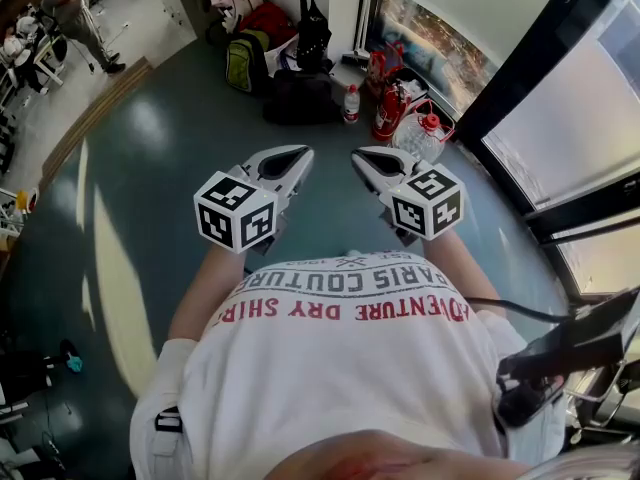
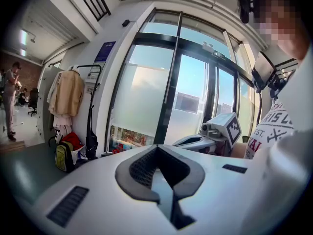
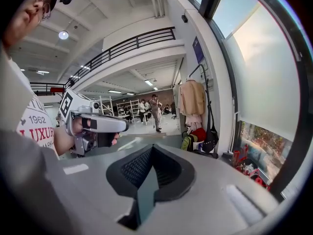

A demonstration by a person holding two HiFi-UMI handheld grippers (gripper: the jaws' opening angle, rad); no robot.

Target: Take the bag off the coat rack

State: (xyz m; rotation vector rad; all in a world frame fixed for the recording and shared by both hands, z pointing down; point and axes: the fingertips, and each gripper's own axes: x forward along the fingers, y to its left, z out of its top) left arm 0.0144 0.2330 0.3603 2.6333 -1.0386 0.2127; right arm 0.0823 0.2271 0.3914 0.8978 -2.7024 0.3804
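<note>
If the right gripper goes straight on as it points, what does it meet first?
Probably the floor: the right gripper aims slightly down over a bare stretch. The black bag hangs right of that line; depth unclear.

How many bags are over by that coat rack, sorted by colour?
Black: 2, the hanging bag and the floor bag
Yellow-green: 1, the backpack
Red: 1, the red bag, as far as I can tell
Total: 4
</note>
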